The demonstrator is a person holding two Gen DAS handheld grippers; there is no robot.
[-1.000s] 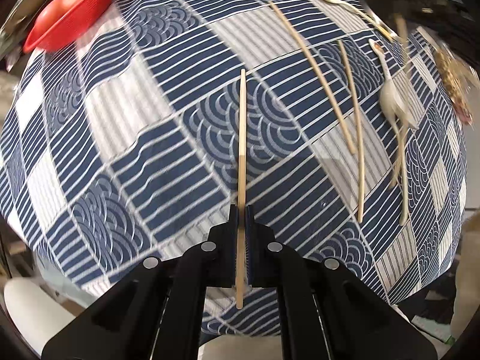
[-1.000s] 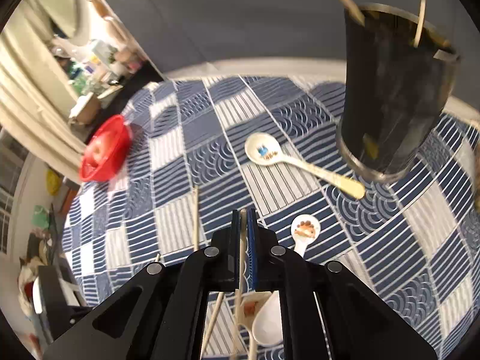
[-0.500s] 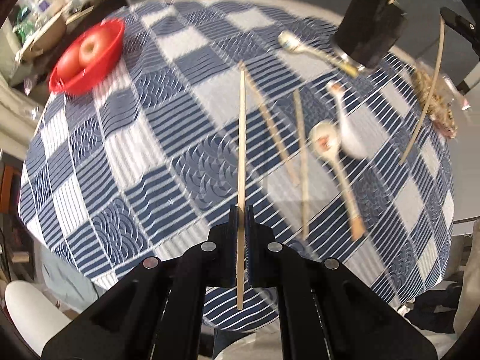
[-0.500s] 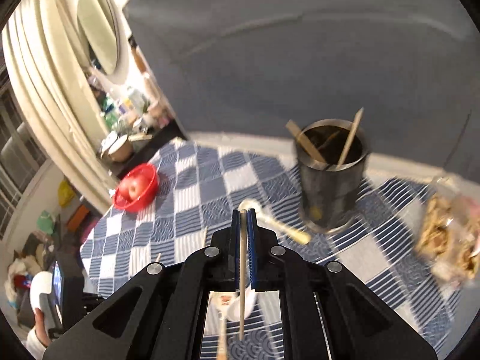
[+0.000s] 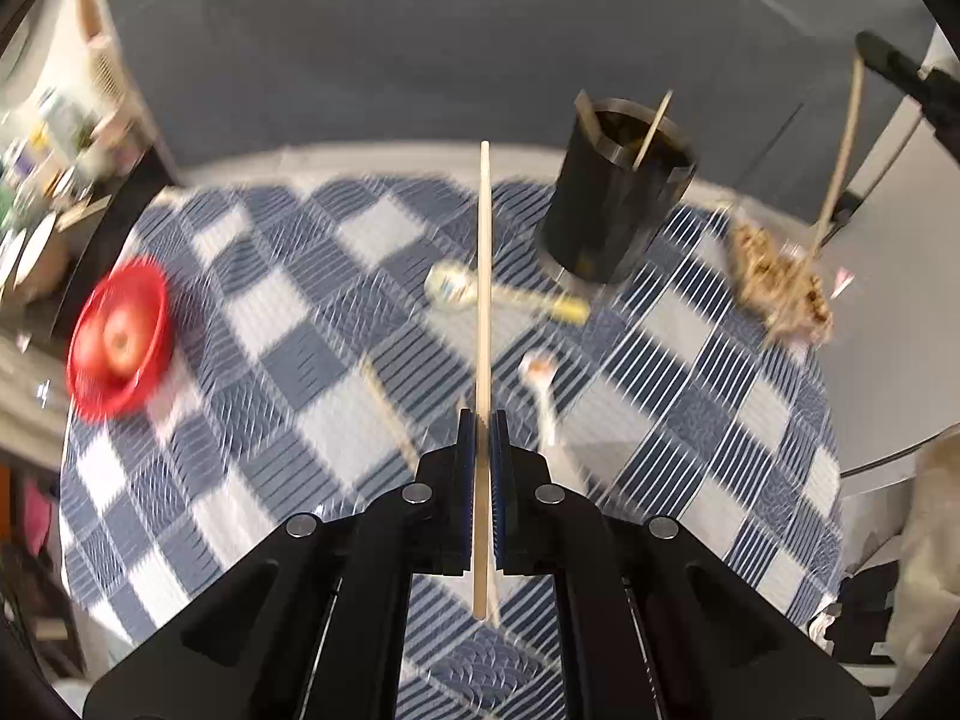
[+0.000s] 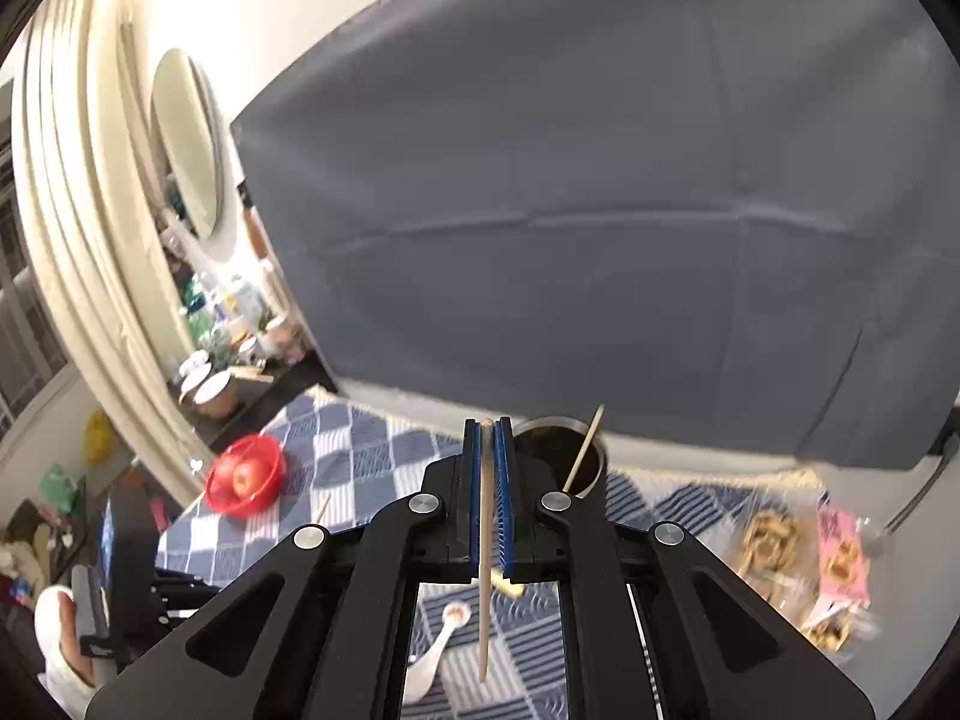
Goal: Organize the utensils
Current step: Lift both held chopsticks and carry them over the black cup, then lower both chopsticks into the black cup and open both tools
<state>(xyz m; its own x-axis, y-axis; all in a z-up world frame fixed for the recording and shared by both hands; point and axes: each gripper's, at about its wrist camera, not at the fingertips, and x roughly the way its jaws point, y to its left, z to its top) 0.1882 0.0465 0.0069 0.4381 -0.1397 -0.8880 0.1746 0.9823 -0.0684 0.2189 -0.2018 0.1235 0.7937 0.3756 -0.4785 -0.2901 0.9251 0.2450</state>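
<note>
My left gripper (image 5: 482, 420) is shut on a wooden chopstick (image 5: 483, 276) that points forward, raised above the table. My right gripper (image 6: 487, 427) is shut on another wooden chopstick (image 6: 485, 570), held high and to the right; that chopstick shows in the left wrist view (image 5: 840, 144). A black utensil holder (image 5: 615, 192) stands at the far side of the table with sticks in it, also seen in the right wrist view (image 6: 567, 456). Two spoons (image 5: 462, 285) (image 5: 540, 387) and a loose chopstick (image 5: 387, 405) lie on the blue checked cloth (image 5: 288, 324).
A red bowl with apples (image 5: 117, 339) sits at the table's left. A bag of snacks (image 5: 777, 276) lies at the right. A grey sofa back (image 6: 600, 210) stands behind the table. A cluttered sideboard (image 6: 228, 360) is at the far left.
Both grippers have lifted and tilted up with their chopsticks. The left view now looks across the table toward the holder; the right view now rises above the holder.
</note>
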